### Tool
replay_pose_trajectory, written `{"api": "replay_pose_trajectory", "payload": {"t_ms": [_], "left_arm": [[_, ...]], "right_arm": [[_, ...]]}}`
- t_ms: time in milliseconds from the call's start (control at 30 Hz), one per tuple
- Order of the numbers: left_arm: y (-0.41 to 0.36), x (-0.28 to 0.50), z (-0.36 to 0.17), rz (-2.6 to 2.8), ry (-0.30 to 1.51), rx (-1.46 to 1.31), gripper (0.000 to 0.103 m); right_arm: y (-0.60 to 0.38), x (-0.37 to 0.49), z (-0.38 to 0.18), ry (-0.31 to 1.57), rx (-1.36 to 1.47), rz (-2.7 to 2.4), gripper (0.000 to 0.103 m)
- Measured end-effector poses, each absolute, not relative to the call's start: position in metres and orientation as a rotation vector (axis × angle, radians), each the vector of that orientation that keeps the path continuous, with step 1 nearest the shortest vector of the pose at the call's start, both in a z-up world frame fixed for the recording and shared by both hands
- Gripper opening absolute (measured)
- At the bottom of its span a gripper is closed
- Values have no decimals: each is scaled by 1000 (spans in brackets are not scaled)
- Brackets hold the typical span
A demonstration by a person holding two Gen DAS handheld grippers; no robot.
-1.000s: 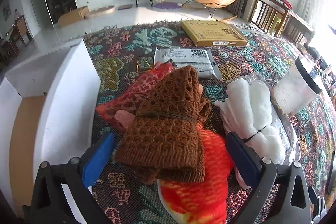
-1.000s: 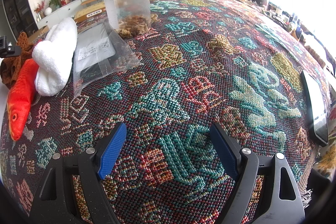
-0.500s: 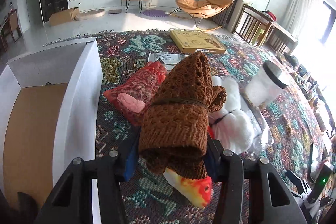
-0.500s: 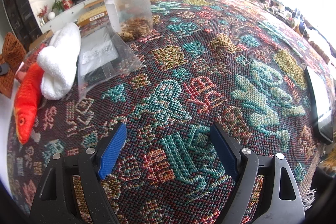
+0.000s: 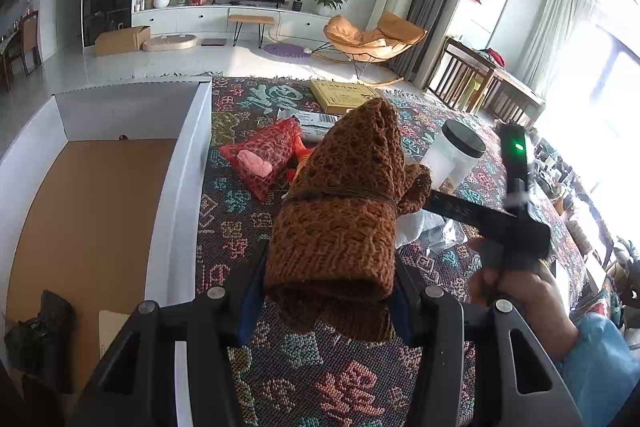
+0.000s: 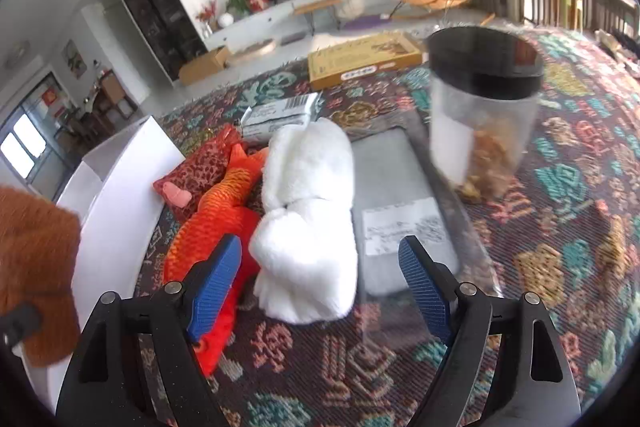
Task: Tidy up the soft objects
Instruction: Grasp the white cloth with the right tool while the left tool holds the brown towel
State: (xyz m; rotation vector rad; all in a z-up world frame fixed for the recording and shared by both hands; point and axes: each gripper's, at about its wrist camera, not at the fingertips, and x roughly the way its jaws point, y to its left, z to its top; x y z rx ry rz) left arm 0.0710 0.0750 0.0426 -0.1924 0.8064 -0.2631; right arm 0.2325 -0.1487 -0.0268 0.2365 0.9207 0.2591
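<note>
My left gripper (image 5: 326,291) is shut on a brown knitted bundle (image 5: 340,211) tied with a cord, held above the patterned cloth beside the white box (image 5: 176,187). The same bundle (image 6: 36,267) shows at the left edge of the right wrist view. My right gripper (image 6: 318,255) points down at a white fluffy bundle (image 6: 308,219). Its jaws are closing slightly, and the pads do not touch the bundle. An orange-red plush fish (image 6: 216,215) lies left of the white bundle, by the left finger. A red leopard-print pouch (image 6: 196,171) lies behind the fish.
A clear jar with a black lid (image 6: 480,115) stands right of a clear bag (image 6: 400,203) with a grey pack inside. A silver packet (image 6: 280,111) and a flat yellow box (image 6: 364,59) lie further back. A dark object (image 5: 40,339) sits in the white box.
My left gripper closed on the brown bundle and lifted it off the fish, moving toward the white box. My right gripper swung left from bare cloth to the white bundle and fish.
</note>
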Motion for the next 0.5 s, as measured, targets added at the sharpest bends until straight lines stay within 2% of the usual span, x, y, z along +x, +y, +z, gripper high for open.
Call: {"api": "replay_pose_trajectory", "payload": {"t_ms": [100, 133, 167, 333, 500], "left_arm": [[81, 65, 43, -262, 810, -207, 52], [83, 62, 43, -261, 808, -207, 52], [84, 60, 44, -259, 805, -202, 52], [92, 49, 42, -267, 786, -197, 52], [92, 38, 42, -286, 776, -212, 52]], "right_arm": [[-132, 258, -48, 1001, 170, 248, 77], [-132, 258, -51, 1011, 167, 265, 47], [-133, 253, -47, 998, 175, 273, 44], [-175, 182, -4, 854, 234, 312, 43], [-238, 138, 13, 834, 253, 178, 43]]}}
